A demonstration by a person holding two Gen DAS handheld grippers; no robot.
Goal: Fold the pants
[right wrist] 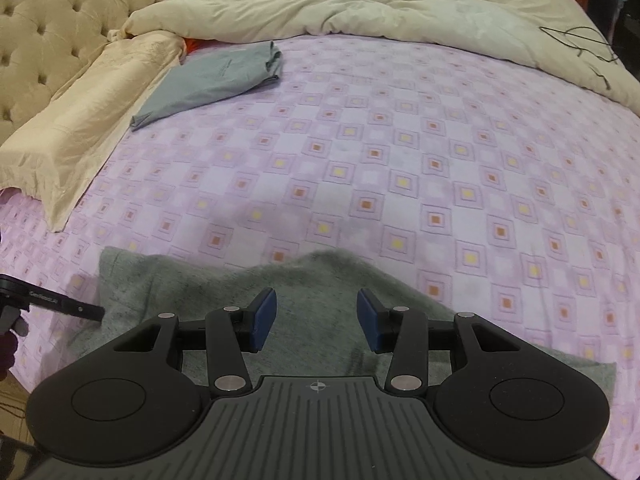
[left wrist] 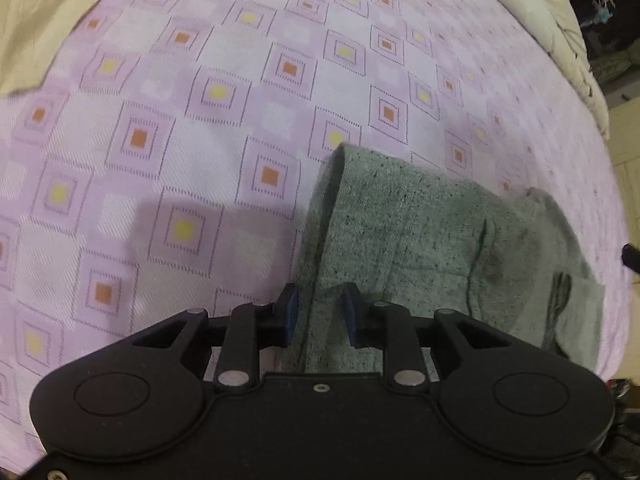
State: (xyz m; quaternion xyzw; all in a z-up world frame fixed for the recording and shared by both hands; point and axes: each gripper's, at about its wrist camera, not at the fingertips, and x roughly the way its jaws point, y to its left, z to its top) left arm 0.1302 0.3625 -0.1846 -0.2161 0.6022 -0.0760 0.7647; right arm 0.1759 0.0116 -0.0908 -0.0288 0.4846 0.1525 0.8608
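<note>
Grey speckled pants (left wrist: 420, 232) lie folded on the pink patterned bed sheet (left wrist: 200, 120). My left gripper (left wrist: 319, 314) is open, its blue pads astride the pants' left folded edge, low over the cloth. In the right wrist view the pants (right wrist: 200, 288) lie rumpled under my right gripper (right wrist: 316, 318), which is open and empty just above them. The left gripper's tip (right wrist: 80, 309) shows at the pants' left edge. The right gripper's tip (left wrist: 632, 254) shows at the far right of the left wrist view.
A folded grey-blue garment (right wrist: 216, 80) lies at the back left of the bed. A cream pillow (right wrist: 80, 120) and tufted headboard (right wrist: 52, 20) are on the left. A cream duvet (right wrist: 400, 4) is bunched along the far side, with a wire hanger (right wrist: 580, 40) on it.
</note>
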